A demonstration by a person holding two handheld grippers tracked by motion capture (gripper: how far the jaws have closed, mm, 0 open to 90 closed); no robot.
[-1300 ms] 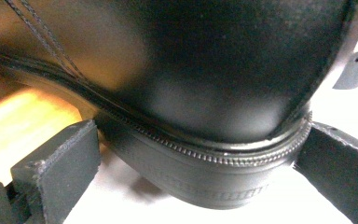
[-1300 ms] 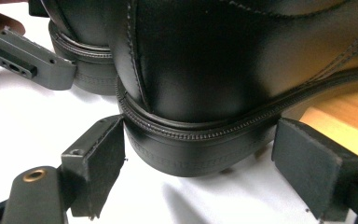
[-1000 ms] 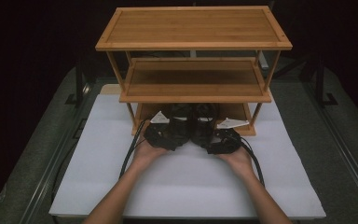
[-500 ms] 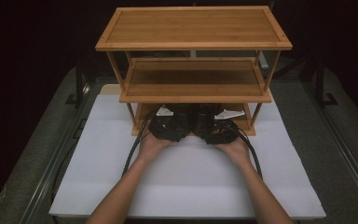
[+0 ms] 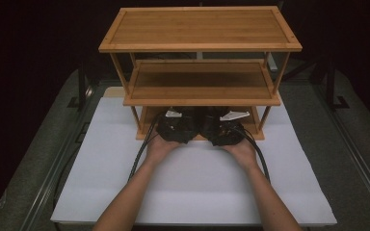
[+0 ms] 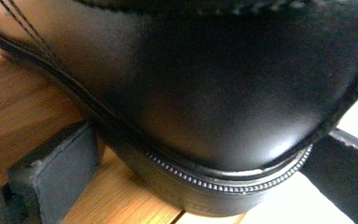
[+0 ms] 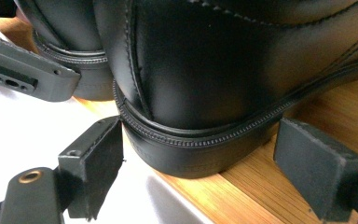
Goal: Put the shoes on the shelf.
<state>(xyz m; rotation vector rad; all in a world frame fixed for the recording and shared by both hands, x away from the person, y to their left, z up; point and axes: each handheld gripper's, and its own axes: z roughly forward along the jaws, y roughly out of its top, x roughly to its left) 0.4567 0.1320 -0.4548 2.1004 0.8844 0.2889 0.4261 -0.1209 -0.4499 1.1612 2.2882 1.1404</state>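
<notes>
Rack: the tall wooden three-shelf rack (image 5: 200, 29) stands at the far end of the white mat (image 5: 192, 192).
Shoes: two shiny black leather shoes sit side by side on the rack's lowest shelf (image 7: 242, 191), heels toward the person. The left black shoe (image 6: 205, 102) is right in front of the left gripper (image 5: 174, 129). The right black shoe (image 7: 214, 84) is right in front of the right gripper (image 5: 227, 131).
Which way: each shoe runs long from heel to toe, straight away from its gripper and deeper under the rack. Each hand is nearest its own shoe.
Left gripper state: its jaws stand wide, one on each side of the left heel. I cannot tell if they touch it.
Right gripper state: wide open. The heel is between the pads (image 7: 98, 154), with a gap showing on both sides, so nothing is held.
Change: a second ago both grippers were back on the mat. Now both have gone forward to the bottom shelf.
Next, I think: squeeze each heel.
</notes>
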